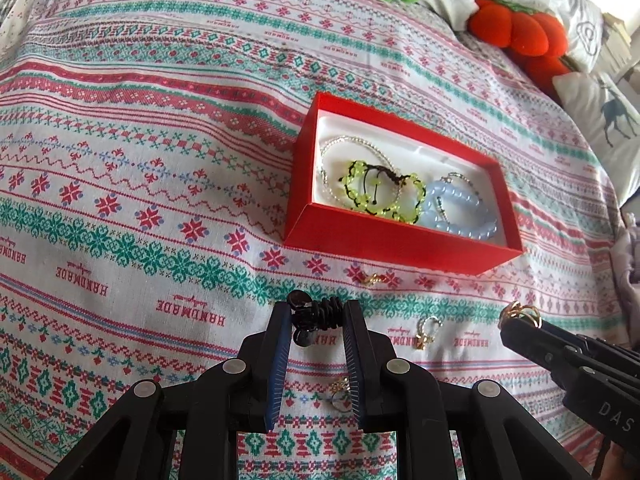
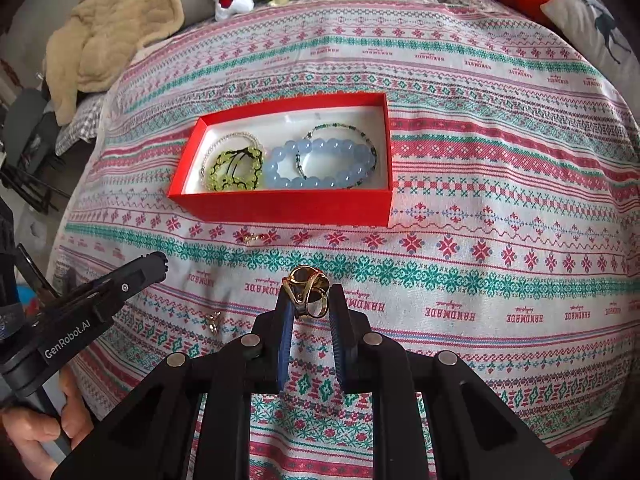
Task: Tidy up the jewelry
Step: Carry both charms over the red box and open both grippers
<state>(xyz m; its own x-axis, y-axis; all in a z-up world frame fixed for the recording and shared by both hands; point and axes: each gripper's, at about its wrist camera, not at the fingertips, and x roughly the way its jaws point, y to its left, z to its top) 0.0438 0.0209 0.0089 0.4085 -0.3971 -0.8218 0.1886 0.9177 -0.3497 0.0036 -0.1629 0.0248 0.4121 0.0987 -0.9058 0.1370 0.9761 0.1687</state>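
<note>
The right tongs (image 2: 307,300) gripped a gold ring (image 2: 306,290), the left tongs (image 1: 318,314) a black hair claw (image 1: 316,312); the red box (image 2: 280,208) lay straight ahead, nearer the right, long axis crosswise.

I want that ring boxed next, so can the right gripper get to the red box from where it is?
Probably yes: the right gripper holds the gold ring, and only bare bedspread lies before the open red box.
</note>
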